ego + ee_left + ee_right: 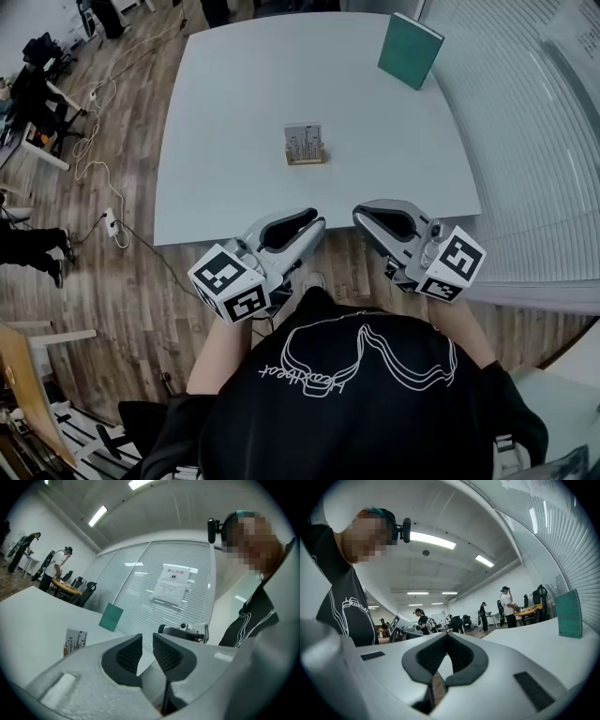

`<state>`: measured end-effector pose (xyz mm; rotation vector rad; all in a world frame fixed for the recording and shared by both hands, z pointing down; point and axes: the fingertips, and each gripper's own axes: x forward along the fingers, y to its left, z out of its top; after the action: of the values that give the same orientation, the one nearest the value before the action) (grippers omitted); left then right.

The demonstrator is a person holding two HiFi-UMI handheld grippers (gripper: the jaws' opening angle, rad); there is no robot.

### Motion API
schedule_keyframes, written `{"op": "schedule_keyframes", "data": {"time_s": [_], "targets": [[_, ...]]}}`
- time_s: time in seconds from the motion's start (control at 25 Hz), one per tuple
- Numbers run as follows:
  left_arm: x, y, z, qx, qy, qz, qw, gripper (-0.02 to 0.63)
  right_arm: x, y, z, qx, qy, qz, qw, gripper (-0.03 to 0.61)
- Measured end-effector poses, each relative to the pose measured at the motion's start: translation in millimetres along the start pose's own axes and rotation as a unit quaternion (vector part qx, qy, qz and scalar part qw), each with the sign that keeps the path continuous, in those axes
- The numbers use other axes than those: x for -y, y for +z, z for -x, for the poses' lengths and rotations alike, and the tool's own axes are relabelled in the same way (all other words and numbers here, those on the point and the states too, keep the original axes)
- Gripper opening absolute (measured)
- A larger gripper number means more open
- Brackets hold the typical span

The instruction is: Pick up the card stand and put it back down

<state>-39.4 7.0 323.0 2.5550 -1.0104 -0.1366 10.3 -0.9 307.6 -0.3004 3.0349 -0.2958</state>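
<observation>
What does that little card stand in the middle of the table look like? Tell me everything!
The card stand is a small tan block, wood by the look of it, with a pale card stuck upright in it. The card has thin dark marks drawn on it, a bit like skinny trees; they are too small to make out exactly. It sits near the middle of the white table. Only the table touches it, and nothing leans on it or holds it.
</observation>
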Motion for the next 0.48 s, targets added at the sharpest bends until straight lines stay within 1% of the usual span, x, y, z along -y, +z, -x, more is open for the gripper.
{"op": "schedule_keyframes", "data": {"time_s": [0.08, 0.16, 0.32, 0.48], "targets": [[24.9, 5.1, 5.5, 0.015, -0.005, -0.01, 0.9998, 0.047, -20.1, 4.7, 9.2, 0.003, 0.017, -0.001, 1.0, 0.009], [41.8, 9.9, 8.9, 0.028, -0.003, -0.009, 0.9996, 0.023, -31.1, 7.5, 17.9, -0.002, 0.019, -0.003, 1.0, 0.009], [65.9, 13.4, 10.8, 0.035, 0.007, -0.017, 0.9992, 0.014, -32.7, 4.4, 32.2, -0.027, -0.021, -0.023, 0.999, 0.008], [90.7, 13.8, 11.3, 0.023, 0.016, -0.045, 0.9986, 0.014, -48.4, 8.1, 40.4, -0.042, -0.023, -0.009, 0.999, 0.007]]}}
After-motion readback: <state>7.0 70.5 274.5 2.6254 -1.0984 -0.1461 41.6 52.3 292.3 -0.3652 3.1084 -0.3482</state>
